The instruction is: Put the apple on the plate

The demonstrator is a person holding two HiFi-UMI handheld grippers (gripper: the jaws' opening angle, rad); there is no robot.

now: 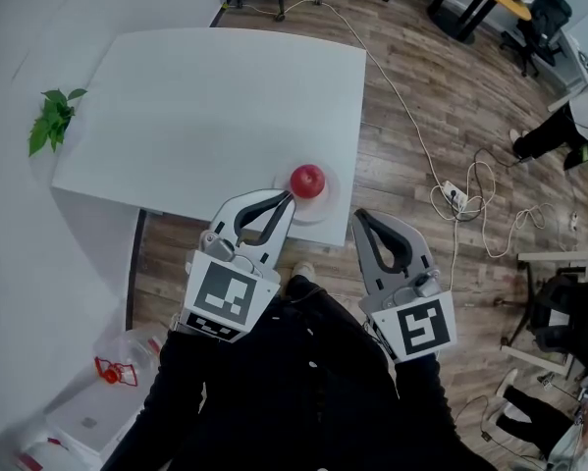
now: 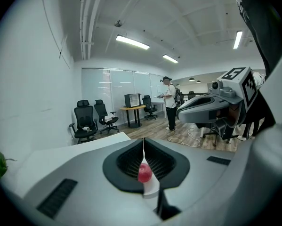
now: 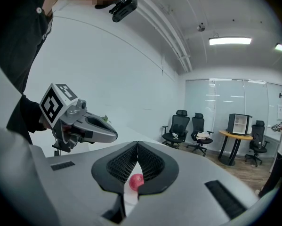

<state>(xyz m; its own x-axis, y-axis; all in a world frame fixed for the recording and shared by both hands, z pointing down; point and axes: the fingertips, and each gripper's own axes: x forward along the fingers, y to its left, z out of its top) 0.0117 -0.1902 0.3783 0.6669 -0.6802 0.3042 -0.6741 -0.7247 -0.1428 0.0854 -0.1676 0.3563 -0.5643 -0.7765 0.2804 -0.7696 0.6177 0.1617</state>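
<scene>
The round red apple (image 1: 307,181) lies on the pale round plate (image 1: 331,196) at the near right corner of the white worktop (image 1: 205,106). The plate's rim is faint against the white top, and its near left edge is covered by the left tool (image 1: 290,196). In both gripper views the tool bodies block most of the worktop, so only part of the apple (image 2: 144,173) (image 3: 136,181) shows through the hollow behind the tips. The apple looks evenly round with no clear long axis, and its stem end cannot be made out. The left tool (image 2: 143,141) and the right tool (image 3: 138,145) both have their jaws pressed together with nothing between them.
</scene>
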